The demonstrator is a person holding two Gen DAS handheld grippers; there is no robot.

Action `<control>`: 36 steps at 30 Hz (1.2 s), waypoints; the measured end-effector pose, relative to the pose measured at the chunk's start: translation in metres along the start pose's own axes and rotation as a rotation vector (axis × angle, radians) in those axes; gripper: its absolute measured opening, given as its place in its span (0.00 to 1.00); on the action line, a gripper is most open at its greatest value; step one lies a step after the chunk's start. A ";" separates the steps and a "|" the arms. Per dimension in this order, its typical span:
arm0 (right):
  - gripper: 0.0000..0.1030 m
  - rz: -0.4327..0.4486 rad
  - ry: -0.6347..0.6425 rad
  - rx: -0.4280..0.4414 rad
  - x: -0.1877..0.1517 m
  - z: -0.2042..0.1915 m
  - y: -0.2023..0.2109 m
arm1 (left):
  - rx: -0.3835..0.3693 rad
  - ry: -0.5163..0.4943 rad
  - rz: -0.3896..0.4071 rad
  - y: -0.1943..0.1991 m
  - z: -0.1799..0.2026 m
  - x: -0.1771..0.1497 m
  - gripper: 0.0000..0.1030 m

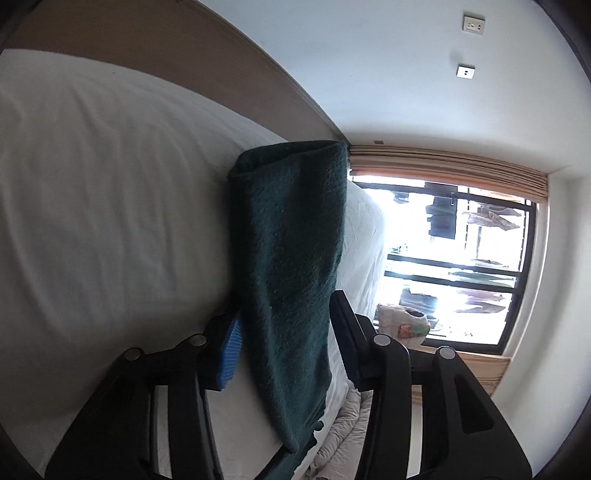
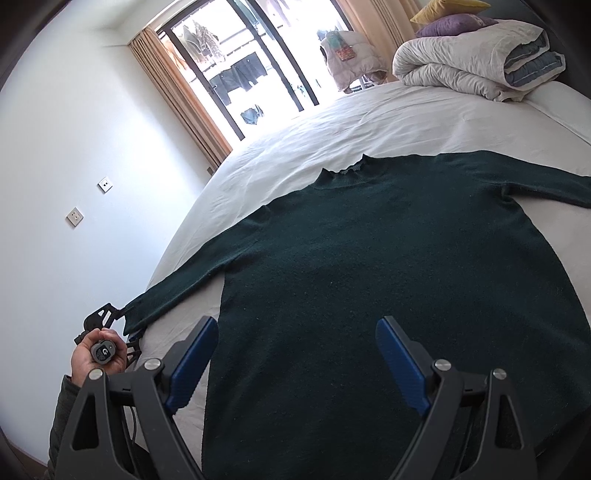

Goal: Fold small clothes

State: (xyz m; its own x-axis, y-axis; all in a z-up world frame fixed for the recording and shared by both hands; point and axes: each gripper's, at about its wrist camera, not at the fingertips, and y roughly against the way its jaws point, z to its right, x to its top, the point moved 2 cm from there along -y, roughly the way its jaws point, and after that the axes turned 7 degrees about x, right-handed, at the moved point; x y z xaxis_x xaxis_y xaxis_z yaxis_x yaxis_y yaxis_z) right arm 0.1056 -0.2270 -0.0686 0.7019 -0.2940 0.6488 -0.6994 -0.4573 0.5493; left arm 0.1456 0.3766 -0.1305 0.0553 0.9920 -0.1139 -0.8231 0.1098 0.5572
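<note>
I see the dark green knitted sweater spread flat on the white bed. Its long sleeve runs straight ahead between my left gripper fingers, which stand narrowed but not pinching. My right gripper hovers wide above the hem. No readable labels.

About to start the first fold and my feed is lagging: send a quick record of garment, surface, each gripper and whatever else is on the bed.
garment: dark green sweater, laid flat, both sleeves spread out
surface: white bed sheet
left gripper: at the cuff end of one sleeve, which runs between its fingers; firm grip not clear
right gripper: open, above the sweater's lower body, holding nothing
also on bed: rolled duvet at the far end, purple cushion and yellow cushion behind it
</note>
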 end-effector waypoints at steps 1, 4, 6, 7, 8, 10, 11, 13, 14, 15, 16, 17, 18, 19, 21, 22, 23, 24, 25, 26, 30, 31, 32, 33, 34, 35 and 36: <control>0.87 0.001 0.000 0.002 0.001 0.000 0.000 | -0.010 0.000 0.000 -0.003 0.003 0.000 0.42; 0.87 0.012 0.007 0.002 0.003 -0.001 0.002 | -0.012 -0.011 -0.016 -0.008 0.005 0.003 0.24; 0.87 0.014 0.008 0.004 0.003 0.000 0.003 | -0.006 -0.010 -0.024 -0.012 0.002 0.002 0.08; 0.85 0.015 0.008 0.003 0.004 0.000 0.003 | -0.012 -0.004 -0.026 -0.013 -0.001 0.004 0.07; 0.85 0.014 0.008 0.003 0.004 0.001 0.003 | -0.015 -0.012 -0.025 -0.024 0.004 -0.001 0.06; 0.84 0.015 0.012 0.001 0.005 0.002 0.002 | -0.002 -0.073 -0.004 -0.020 0.015 -0.006 0.06; 0.84 0.014 0.015 -0.002 0.006 0.002 0.002 | 0.007 -0.127 0.013 -0.016 0.025 -0.011 0.06; 0.84 0.011 0.017 -0.001 0.008 0.005 0.001 | 0.040 -0.280 0.063 -0.016 0.056 -0.024 0.06; 0.84 0.009 0.017 0.003 0.012 0.006 0.001 | 0.060 -0.370 0.093 -0.016 0.076 -0.030 0.06; 0.84 0.007 0.017 0.009 0.015 0.007 0.000 | 0.080 -0.474 0.123 -0.015 0.092 -0.041 0.06; 0.84 0.005 0.020 0.017 0.020 0.008 -0.001 | 0.101 -0.586 0.151 -0.015 0.109 -0.055 0.06; 0.84 0.006 0.027 0.026 0.025 0.007 -0.002 | 0.132 -0.723 0.177 -0.017 0.128 -0.074 0.06; 0.84 0.009 0.037 0.040 0.033 0.007 -0.005 | 0.162 -0.854 0.194 -0.022 0.140 -0.088 0.06; 0.84 0.005 0.040 0.053 0.039 0.007 -0.009 | 0.200 -1.022 0.218 -0.029 0.154 -0.117 0.06; 0.84 -0.026 0.035 0.095 0.056 0.007 -0.023 | 0.276 -1.331 0.244 -0.046 0.164 -0.180 0.06; 0.84 -0.043 0.035 0.119 0.063 0.005 -0.032 | 0.323 -1.505 0.272 -0.058 0.163 -0.214 0.06; 0.84 -0.060 0.039 0.148 0.072 0.004 -0.043 | 0.356 -1.667 0.320 -0.064 0.155 -0.247 0.06; 0.84 -0.074 0.045 0.166 0.077 0.002 -0.052 | 0.381 -1.830 0.376 -0.071 0.145 -0.276 0.06; 0.84 -0.089 0.049 0.182 0.083 0.001 -0.060 | 0.390 -1.976 0.424 -0.075 0.131 -0.307 0.06; 0.84 -0.108 0.048 0.203 0.088 0.000 -0.071 | 0.384 -2.093 0.451 -0.074 0.113 -0.333 0.06; 0.84 -0.182 0.029 0.262 0.105 0.000 -0.116 | 0.353 -2.445 0.515 -0.085 0.062 -0.393 0.06; 0.84 -0.199 0.023 0.268 0.109 0.001 -0.128 | 0.353 -2.480 0.510 -0.088 0.055 -0.402 0.06; 0.84 -0.212 0.016 0.279 0.112 0.002 -0.136 | 0.352 -2.484 0.501 -0.087 0.045 -0.401 0.06; 0.84 -0.235 -0.004 0.303 0.115 0.005 -0.150 | 0.357 -2.487 0.497 -0.090 0.043 -0.402 0.06; 0.84 -0.258 -0.030 0.308 0.117 0.009 -0.160 | 0.366 -2.491 0.498 -0.094 0.044 -0.403 0.06; 0.84 -0.284 -0.070 0.311 0.116 0.015 -0.172 | 0.367 -2.489 0.495 -0.101 0.048 -0.398 0.06; 0.84 -0.308 -0.113 0.325 0.114 0.019 -0.183 | 0.368 -2.483 0.494 -0.104 0.050 -0.400 0.06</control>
State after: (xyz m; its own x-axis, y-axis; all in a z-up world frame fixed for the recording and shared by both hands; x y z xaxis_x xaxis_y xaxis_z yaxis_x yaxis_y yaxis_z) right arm 0.3162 -0.1931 -0.1050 0.8934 -0.1842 0.4098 -0.3896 -0.7720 0.5023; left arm 0.2370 -0.0285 -0.1020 0.4103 -0.7699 0.4888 -0.9051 -0.2782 0.3215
